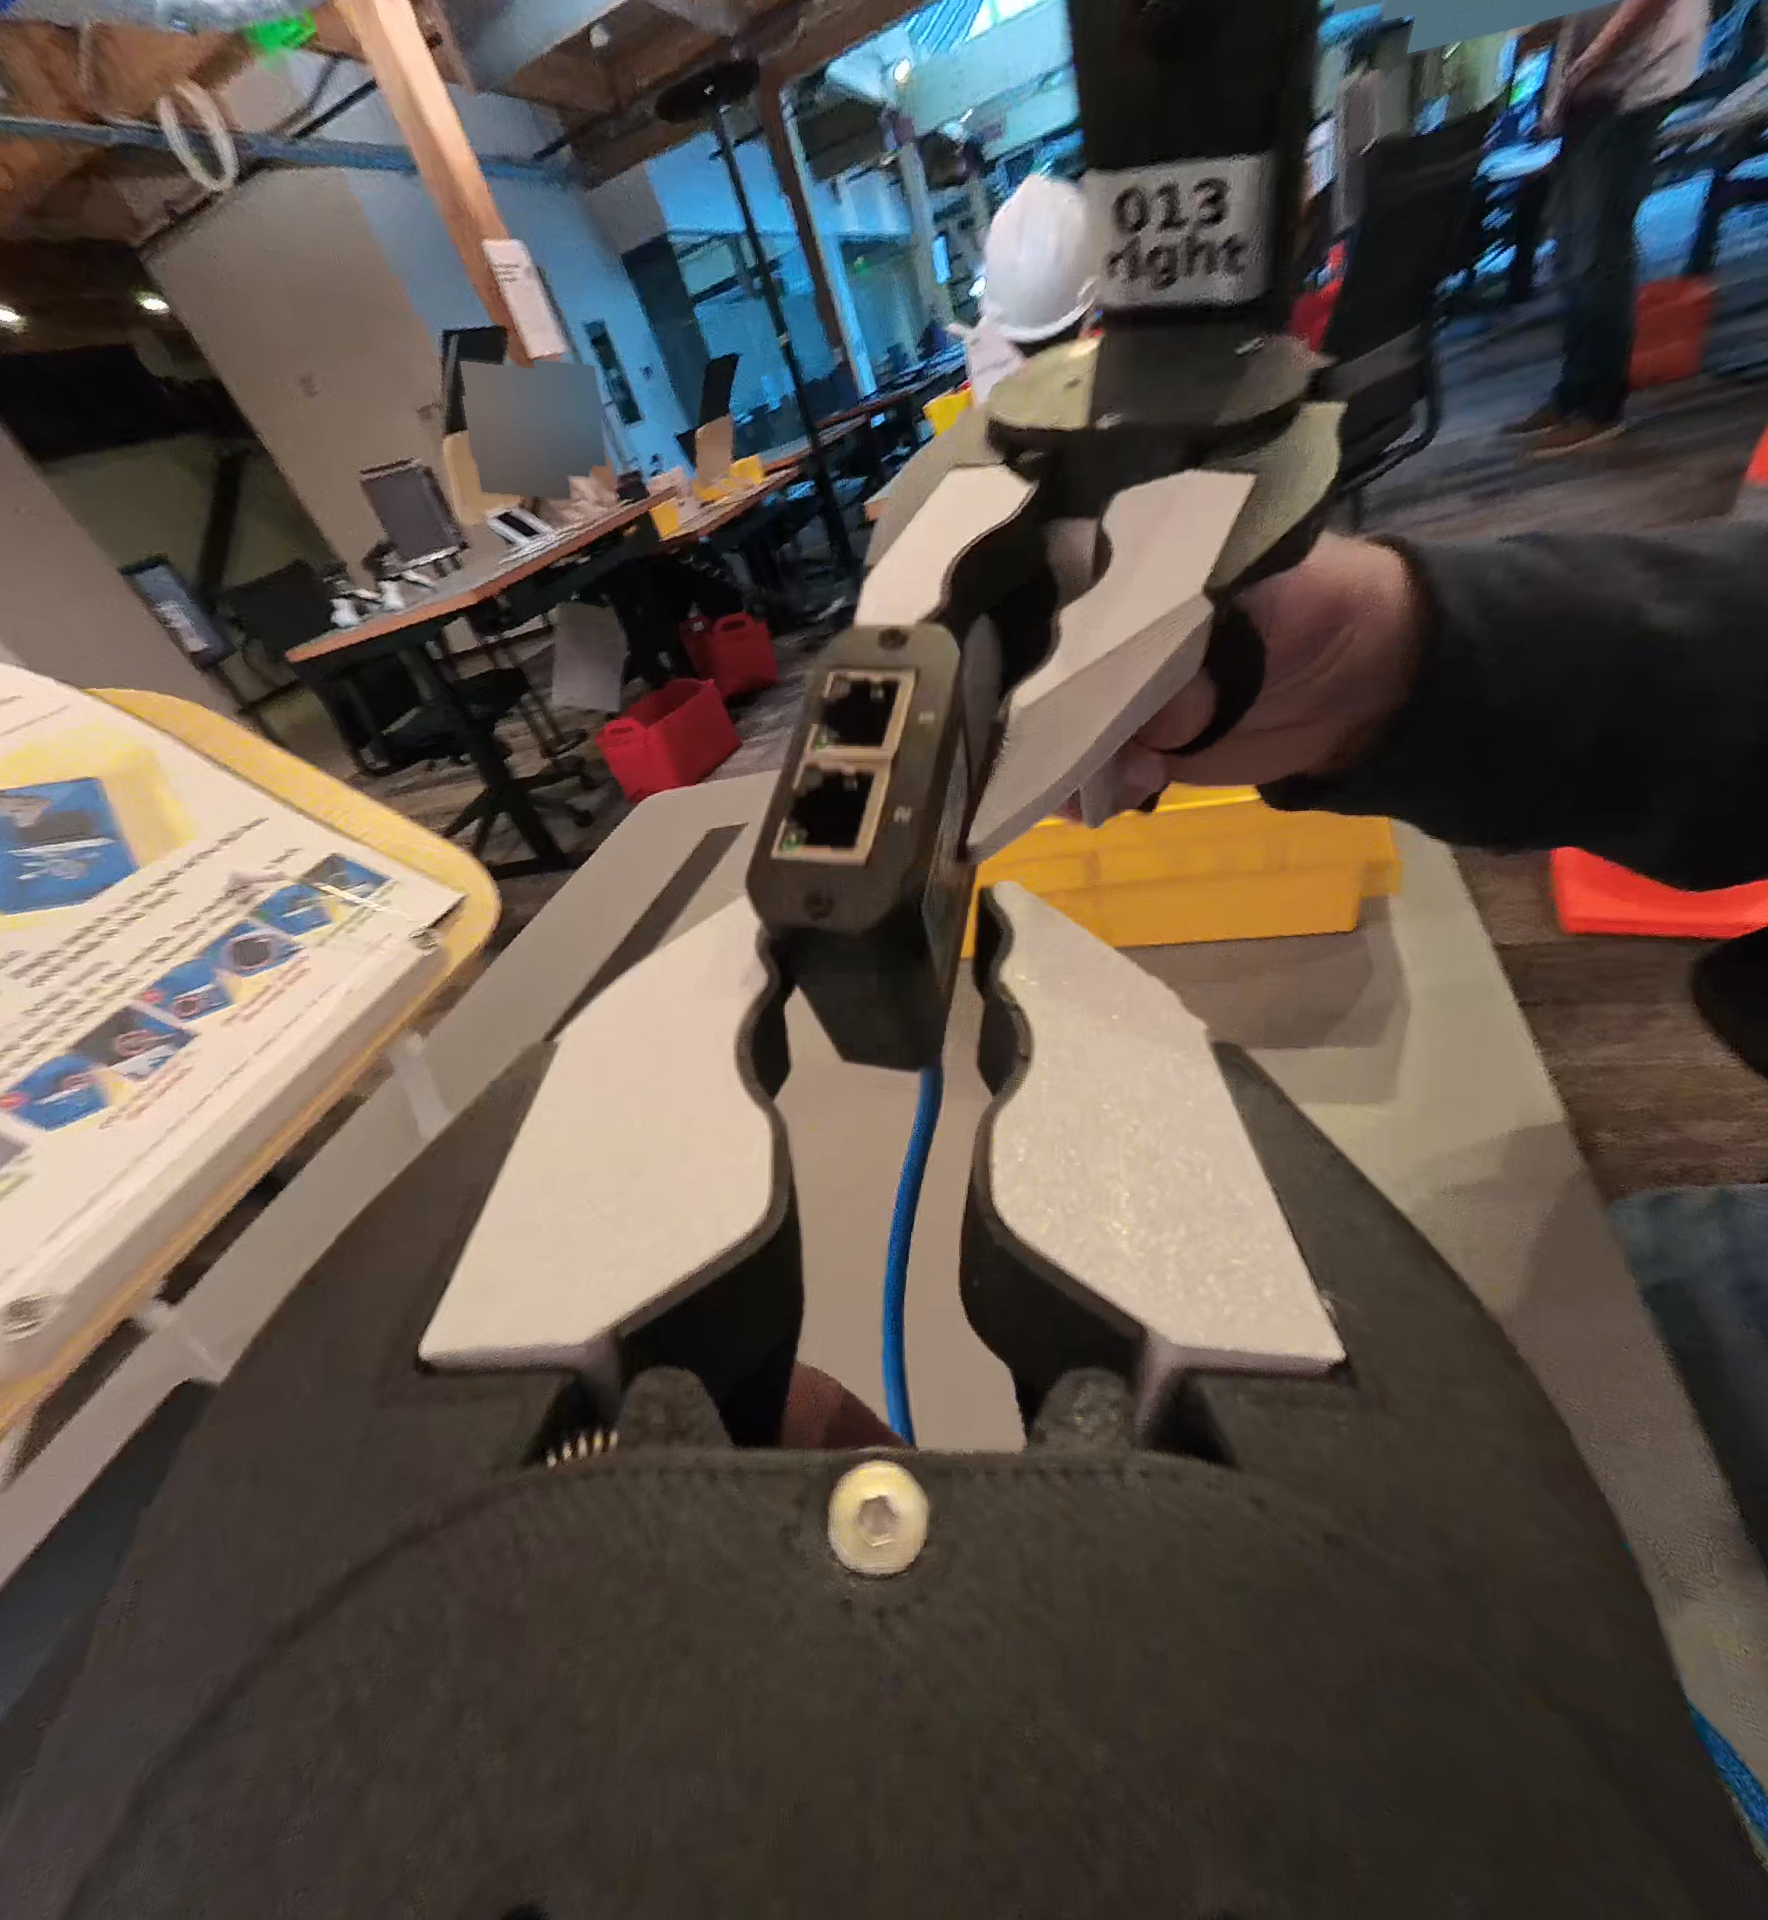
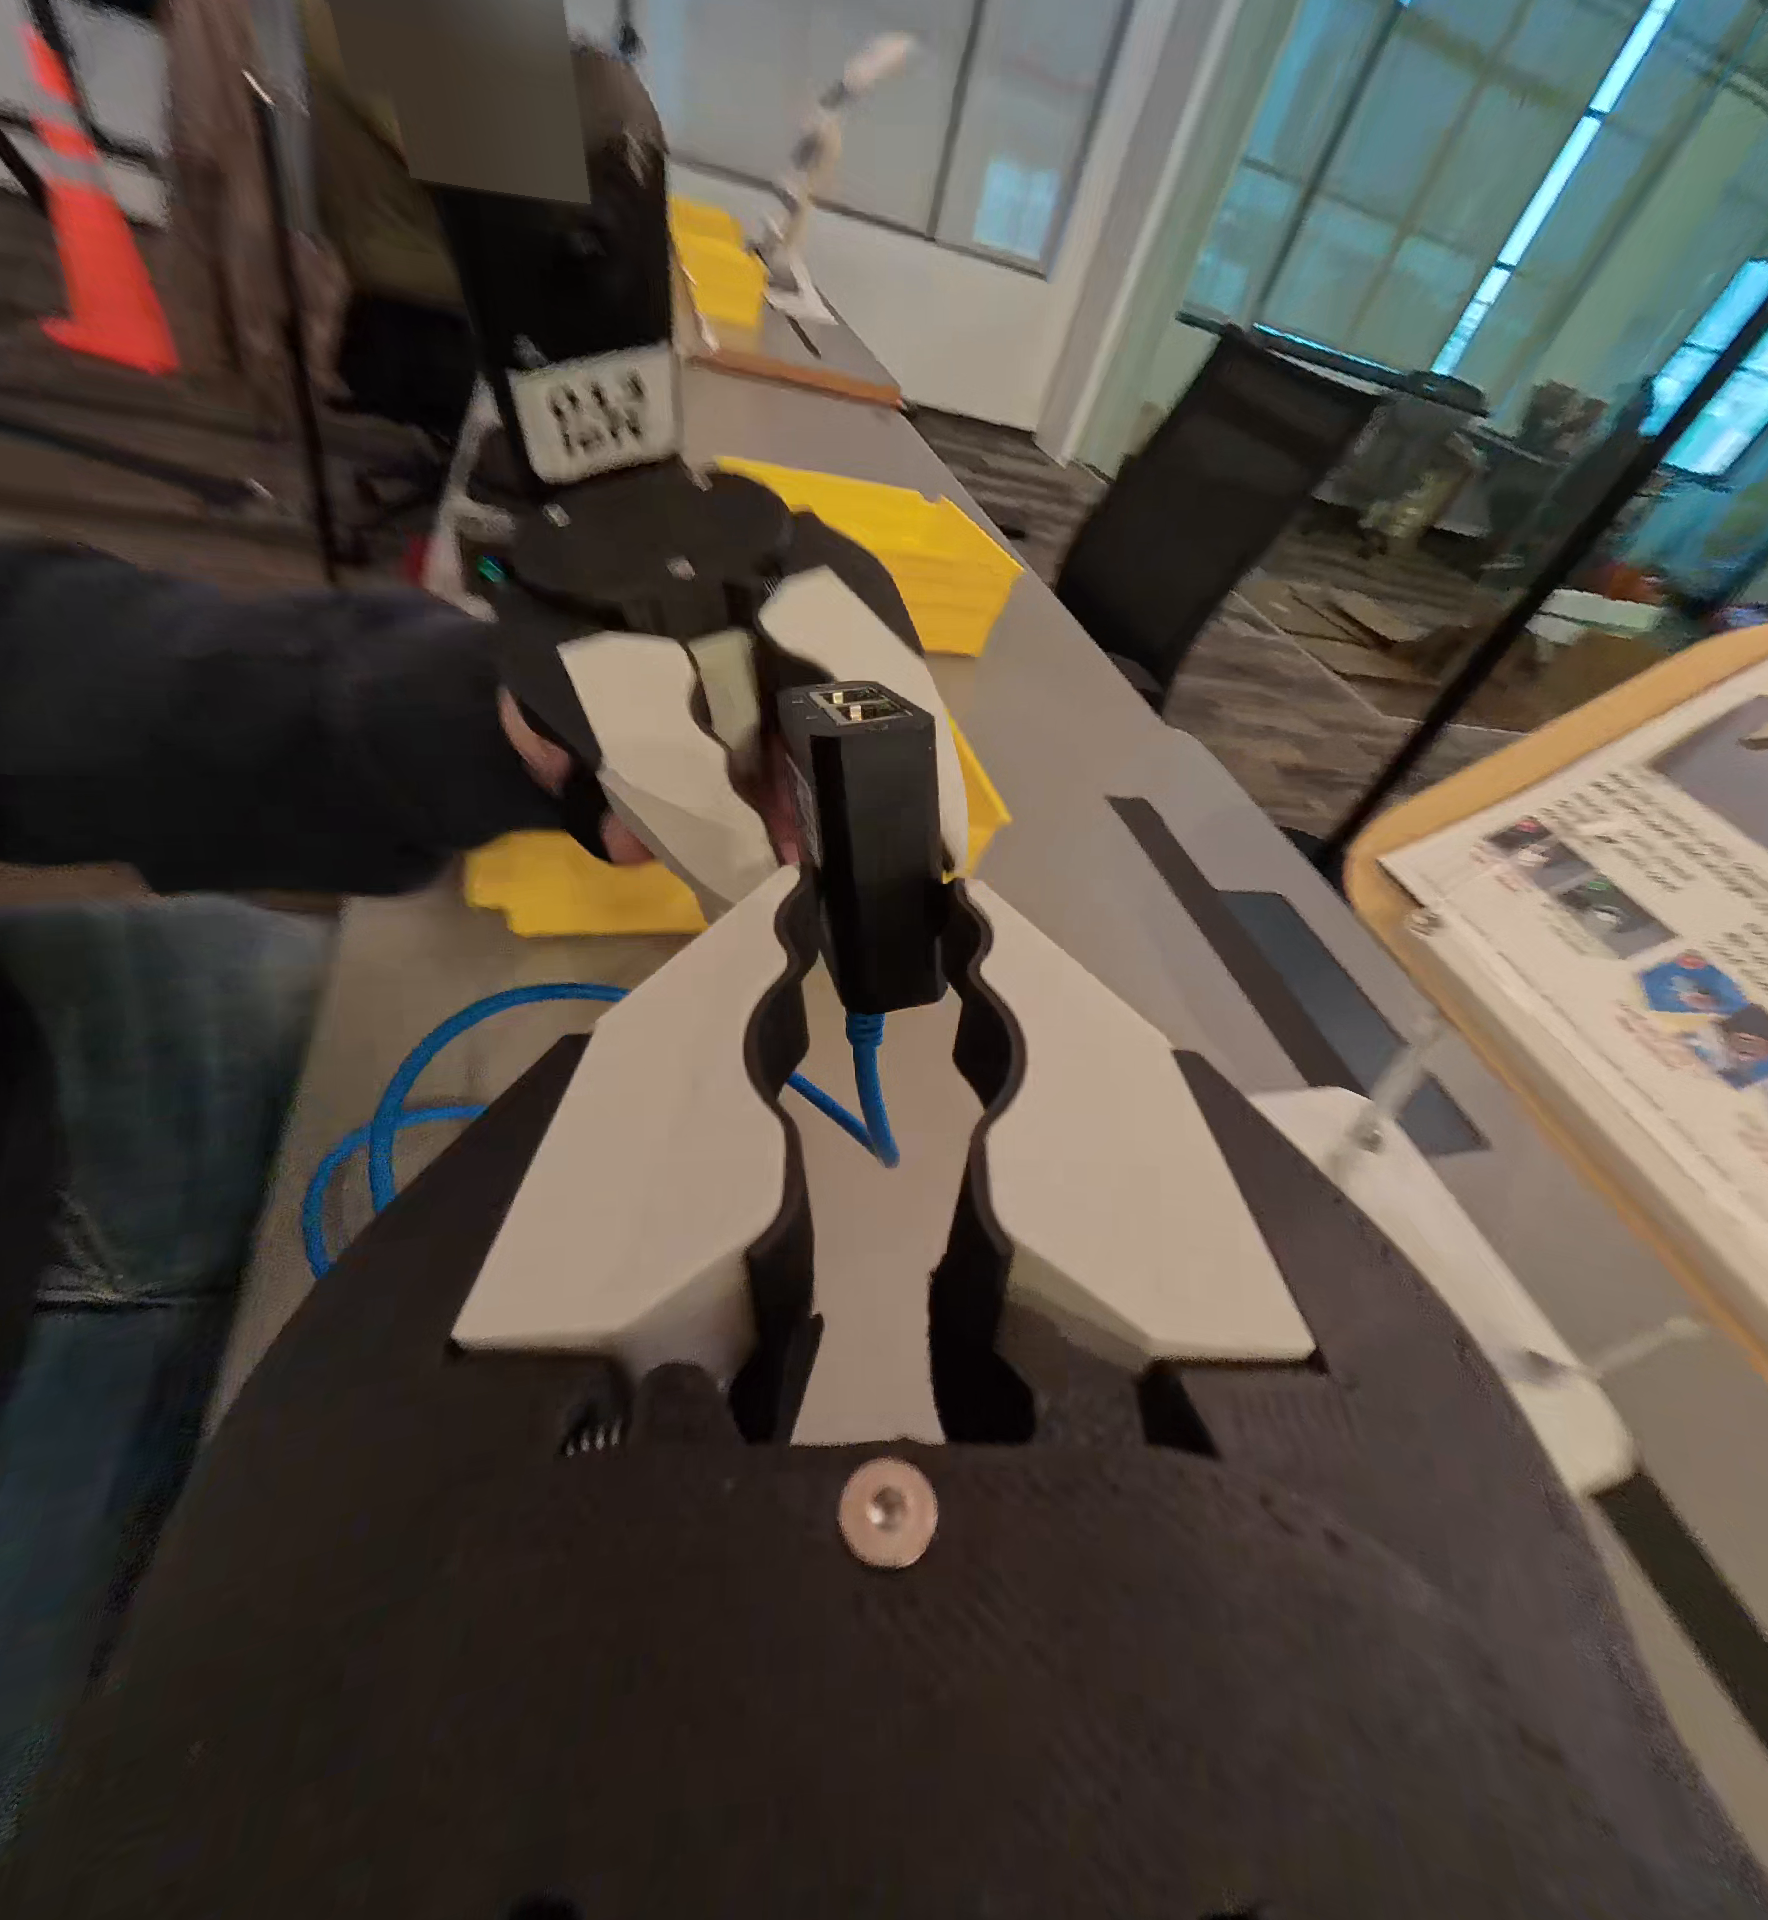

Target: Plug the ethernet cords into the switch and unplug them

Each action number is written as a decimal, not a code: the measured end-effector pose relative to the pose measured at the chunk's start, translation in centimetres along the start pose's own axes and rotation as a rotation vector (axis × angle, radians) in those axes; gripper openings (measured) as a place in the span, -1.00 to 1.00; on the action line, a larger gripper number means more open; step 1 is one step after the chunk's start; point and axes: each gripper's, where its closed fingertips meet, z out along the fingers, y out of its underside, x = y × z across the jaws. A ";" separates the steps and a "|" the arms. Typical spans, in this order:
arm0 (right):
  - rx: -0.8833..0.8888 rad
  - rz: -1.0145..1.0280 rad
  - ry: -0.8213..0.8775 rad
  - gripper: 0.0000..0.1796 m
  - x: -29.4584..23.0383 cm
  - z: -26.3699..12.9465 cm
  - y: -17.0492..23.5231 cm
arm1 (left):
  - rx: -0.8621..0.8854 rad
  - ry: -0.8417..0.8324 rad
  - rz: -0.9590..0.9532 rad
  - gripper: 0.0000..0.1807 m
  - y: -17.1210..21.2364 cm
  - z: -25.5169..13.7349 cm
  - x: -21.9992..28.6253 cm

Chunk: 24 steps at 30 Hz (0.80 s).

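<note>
A small black switch (image 1: pixel 859 790) with two empty ports facing the left wrist camera is held upright above the grey table (image 1: pixel 1379 1039). A blue ethernet cord (image 1: pixel 906 1247) is plugged into its lower end and hangs down. My left gripper (image 1: pixel 875 925) is shut on the switch's lower body. My right gripper (image 1: pixel 947 727) comes in from above and grips its side. In the right wrist view my right gripper (image 2: pixel 875 894) is shut on the switch (image 2: pixel 875 862). The left gripper (image 2: pixel 771 842) is at the switch's upper part. The cord (image 2: pixel 392 1112) loops on the table.
Yellow bins (image 1: pixel 1171 873) (image 2: pixel 911 561) stand on the table behind the switch. A wooden board with a picture sheet (image 1: pixel 132 935) (image 2: pixel 1638 935) stands at the table's side. An orange cone (image 2: pixel 90 239) is on the floor. A person's leg in jeans (image 2: pixel 132 1039) is at the table's edge. The grippers are tip to tip, or close to it.
</note>
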 end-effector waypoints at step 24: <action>-0.486 0.043 -0.006 -0.72 -0.8 -2.8 9.5 | -0.748 0.038 0.762 -0.73 14.8 2.4 5.6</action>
